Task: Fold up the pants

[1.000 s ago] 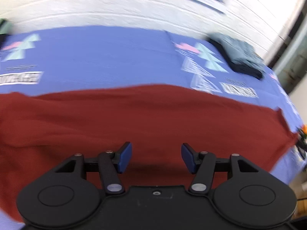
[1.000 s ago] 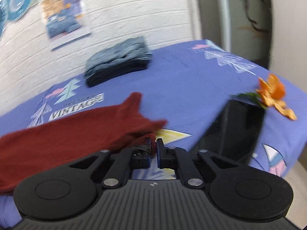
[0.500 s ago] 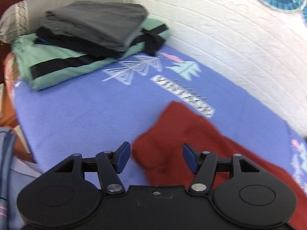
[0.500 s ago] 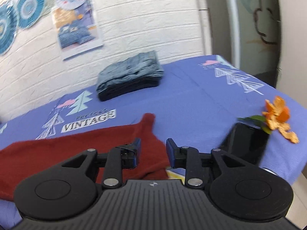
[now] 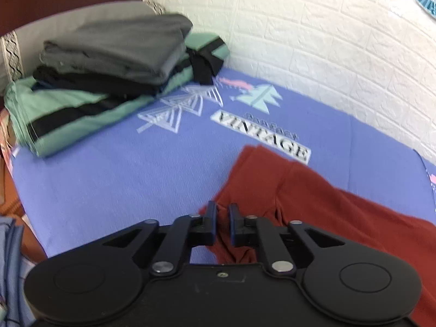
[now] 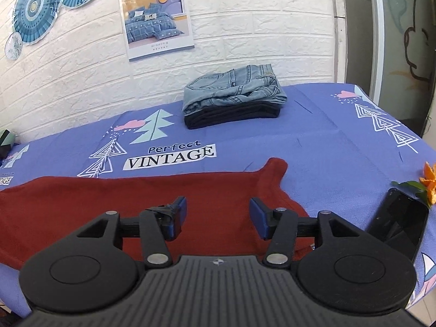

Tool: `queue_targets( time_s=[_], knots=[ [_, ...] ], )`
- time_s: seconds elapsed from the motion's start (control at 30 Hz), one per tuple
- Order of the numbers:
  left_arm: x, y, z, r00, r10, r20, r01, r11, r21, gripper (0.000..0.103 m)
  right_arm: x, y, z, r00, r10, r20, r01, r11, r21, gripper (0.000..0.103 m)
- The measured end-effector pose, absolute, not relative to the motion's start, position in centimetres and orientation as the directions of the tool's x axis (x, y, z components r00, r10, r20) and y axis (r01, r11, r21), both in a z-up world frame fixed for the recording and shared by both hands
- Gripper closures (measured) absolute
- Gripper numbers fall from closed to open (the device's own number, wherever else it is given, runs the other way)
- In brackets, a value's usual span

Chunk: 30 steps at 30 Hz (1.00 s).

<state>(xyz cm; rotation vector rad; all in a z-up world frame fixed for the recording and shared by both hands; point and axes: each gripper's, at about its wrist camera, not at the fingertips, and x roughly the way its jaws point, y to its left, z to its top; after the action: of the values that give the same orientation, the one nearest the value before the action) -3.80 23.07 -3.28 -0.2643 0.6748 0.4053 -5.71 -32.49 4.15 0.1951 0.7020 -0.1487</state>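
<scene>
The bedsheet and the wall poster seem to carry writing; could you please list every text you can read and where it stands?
"Perfect VINTAGE": bedsheet, beside the printed trees.
"VINTAGE": same bedsheet in the left wrist view; the smaller line above it is blurred.
"Sweet DAY...": poster on the brick wall.
Poster's bottom line: too small to read.

Two matte black hand-held grippers are showing, one in each wrist view. The left hand-held gripper (image 5: 222,224) is displaying two large round discs side by side, angular black linkage arms with triangular cut-outs, small silver pivot screws, and two short fingers (image 5: 210,218) edged in blue padding. Its flat black base is carrying one tiny screw at the centre. The right hand-held gripper (image 6: 218,218) is showing the same discs, arms and silver screws, with blue-padded fingers (image 6: 259,215), black tape wrapping its left finger mount, and a ribbed grey base bearing a small compass-like emblem.
</scene>
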Motion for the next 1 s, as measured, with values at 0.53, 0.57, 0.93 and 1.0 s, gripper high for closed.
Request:
queue_targets(
  time_s=[0.53, 0.57, 0.93, 1.0],
  knots=[
    [-5.3, 23.9, -4.0, 0.717, 0.219, -0.661, -0.449, 0.871, -0.198, 0.018, -3.6, -30.3, 3.6, 0.734, -0.011, -0.679, 0.142, 0.98, 0.139, 0.016],
    [-5.1, 23.8, -3.9, 0.716, 0.234, -0.658, -0.451, 0.875, -0.179, 0.06, -3.5, -30.2, 3.6, 0.734, -0.012, -0.679, 0.142, 0.98, 0.136, 0.016],
    [-4.3, 27.2, -4.9, 0.68, 0.304, -0.667, -0.546, 0.817, -0.184, 0.06, -3.5, -30.1, 3.5, 0.723, -0.013, -0.691, 0.146, 0.98, 0.134, 0.015],
    [-4.5, 27.4, -5.5, 0.684, 0.298, -0.666, -0.547, 0.813, -0.198, 0.06, -3.7, -30.1, 3.5, 0.721, -0.015, -0.692, 0.141, 0.982, 0.126, 0.015]
  ],
)
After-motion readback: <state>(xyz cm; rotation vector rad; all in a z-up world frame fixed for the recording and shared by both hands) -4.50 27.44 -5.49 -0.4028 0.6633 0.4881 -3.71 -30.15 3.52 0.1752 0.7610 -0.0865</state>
